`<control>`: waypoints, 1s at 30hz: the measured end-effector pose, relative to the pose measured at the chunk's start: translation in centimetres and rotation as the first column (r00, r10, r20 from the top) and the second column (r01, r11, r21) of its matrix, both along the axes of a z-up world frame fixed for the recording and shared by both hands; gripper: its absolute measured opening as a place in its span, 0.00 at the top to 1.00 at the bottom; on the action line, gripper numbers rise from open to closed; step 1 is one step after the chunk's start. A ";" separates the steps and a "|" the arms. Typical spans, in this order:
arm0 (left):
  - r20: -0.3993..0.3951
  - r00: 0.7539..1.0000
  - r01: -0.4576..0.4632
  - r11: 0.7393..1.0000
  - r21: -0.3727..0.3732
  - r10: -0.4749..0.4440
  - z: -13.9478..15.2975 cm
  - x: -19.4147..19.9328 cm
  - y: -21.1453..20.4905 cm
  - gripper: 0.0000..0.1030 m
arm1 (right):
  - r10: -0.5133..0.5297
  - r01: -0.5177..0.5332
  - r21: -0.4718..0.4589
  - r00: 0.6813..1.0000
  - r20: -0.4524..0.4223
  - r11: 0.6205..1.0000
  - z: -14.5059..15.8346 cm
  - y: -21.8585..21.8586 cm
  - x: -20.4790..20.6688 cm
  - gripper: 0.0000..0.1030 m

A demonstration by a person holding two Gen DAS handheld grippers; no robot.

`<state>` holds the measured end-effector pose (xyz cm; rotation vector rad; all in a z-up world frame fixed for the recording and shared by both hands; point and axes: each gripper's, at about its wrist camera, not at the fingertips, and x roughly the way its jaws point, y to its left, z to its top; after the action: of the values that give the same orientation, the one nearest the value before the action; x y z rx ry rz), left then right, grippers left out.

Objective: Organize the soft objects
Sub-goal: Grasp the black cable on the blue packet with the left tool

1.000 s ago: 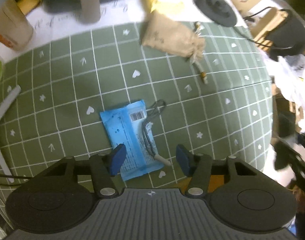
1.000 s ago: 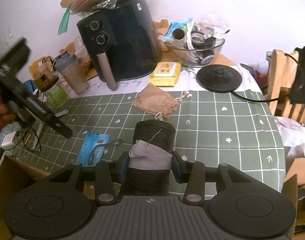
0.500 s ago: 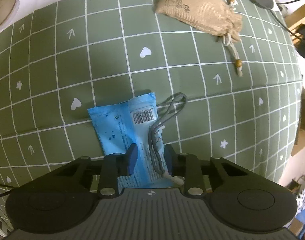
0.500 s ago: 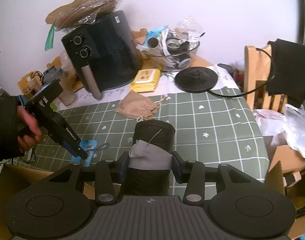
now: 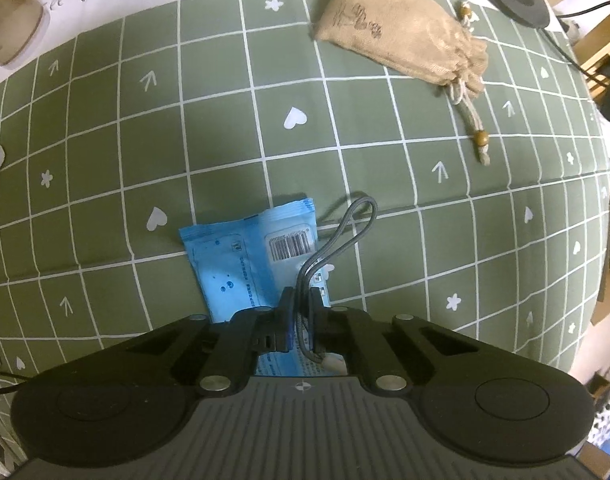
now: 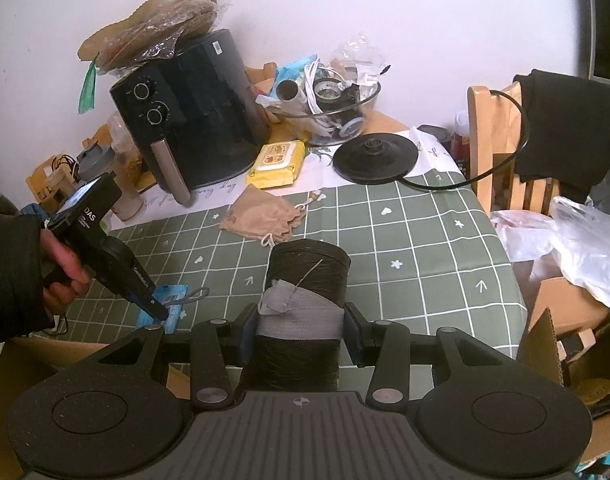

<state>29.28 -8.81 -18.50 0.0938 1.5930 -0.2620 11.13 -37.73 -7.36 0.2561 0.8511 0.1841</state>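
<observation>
At six o'clock in the left wrist view, the left gripper (image 5: 301, 312) has been lowered and clenched on the grey cord (image 5: 337, 236) lying across the blue packet (image 5: 257, 264); lifting seems possible. A dark roll (image 6: 305, 304) is gripped by the right gripper (image 6: 301, 334).

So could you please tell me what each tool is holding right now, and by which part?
The left tool is shut on the grey cord near its white-tipped end, over the blue packet. The right tool grips the dark roll across its grey band.
</observation>
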 end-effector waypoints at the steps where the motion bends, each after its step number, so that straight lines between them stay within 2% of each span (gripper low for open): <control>1: 0.010 1.000 0.000 1.000 -0.007 0.000 0.3 -0.1 0.1 0.94 | 0.003 -0.003 0.001 1.000 0.001 1.000 0.1 0.0 0.0 0.54; 8: 0.122 0.992 0.020 0.998 -0.051 -0.014 4.2 -1.1 1.1 0.94 | 0.024 -0.024 -0.002 1.000 0.017 1.000 0.9 0.8 -0.1 0.54; 15: 0.240 0.971 0.043 0.994 -0.100 -0.018 7.8 -2.6 1.7 0.94 | 0.055 -0.055 -0.002 0.998 0.038 0.999 2.1 2.0 -0.2 0.54; 30: 0.379 0.925 0.069 0.968 -0.240 0.028 15.0 -6.9 4.2 0.94 | 0.101 -0.101 0.000 0.991 0.091 0.995 5.2 4.0 -1.4 0.54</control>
<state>22.40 -4.57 -3.50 -0.0336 1.1619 -0.4323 9.69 -33.74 -2.15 0.2073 0.7740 0.2900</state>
